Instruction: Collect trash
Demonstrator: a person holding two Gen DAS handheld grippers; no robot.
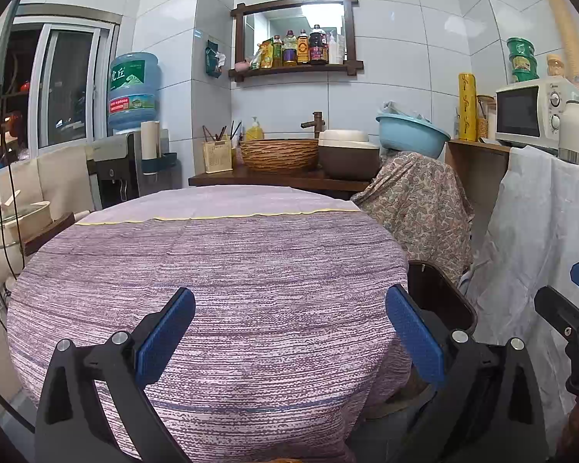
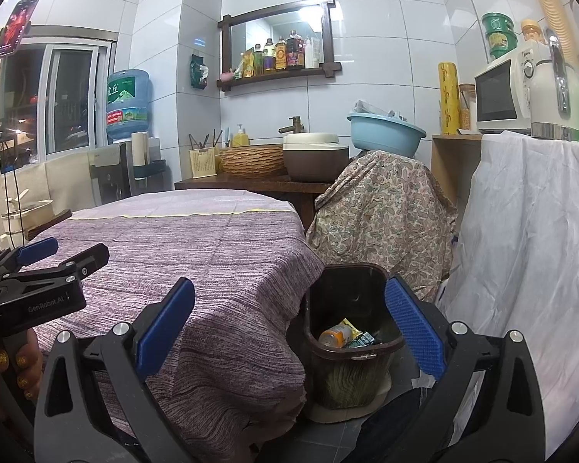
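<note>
**Both hand-held grippers empty over a bare cloth; trash lies in the bin**

The round surface (image 1: 212, 262), draped in a purple striped cloth with a yellow-edged fold toward its far side, fills most of both views, and nothing lies on the cloth where it shows. To its right a white sheet (image 2: 529, 231) hangs over a cabinet, and a paisley cloth (image 2: 382, 208) covers something beneath a light blue basin (image 2: 386, 133). Behind the surface a wooden counter (image 2: 235, 185) carries a woven bowl-shaped sink (image 2: 251, 160) and a brown and cream cooker (image 2: 314, 156). A microwave (image 2: 501, 96) stands on the cabinet at right, and a water bottle (image 2: 127, 104) sits upside down on a dispenser at left.

On the floor, just beside the draped edge of the surface, stands a dark brown trash bin (image 2: 347, 351). Inside it lie the collected pieces: an orange-capped bottle (image 2: 334, 336) and some wrappers (image 2: 361, 337).

The left hand-held gripper (image 1: 289, 332) hangs over the near part of the cloth with its blue-padded fingers spread wide and nothing between them. The right hand-held gripper (image 2: 289, 332) is likewise wide open and empty, the bin's mouth showing between its fingers. In the right wrist view, fingers (image 2: 23, 362) with glittery yellow nails grip the left tool's handle.
</note>
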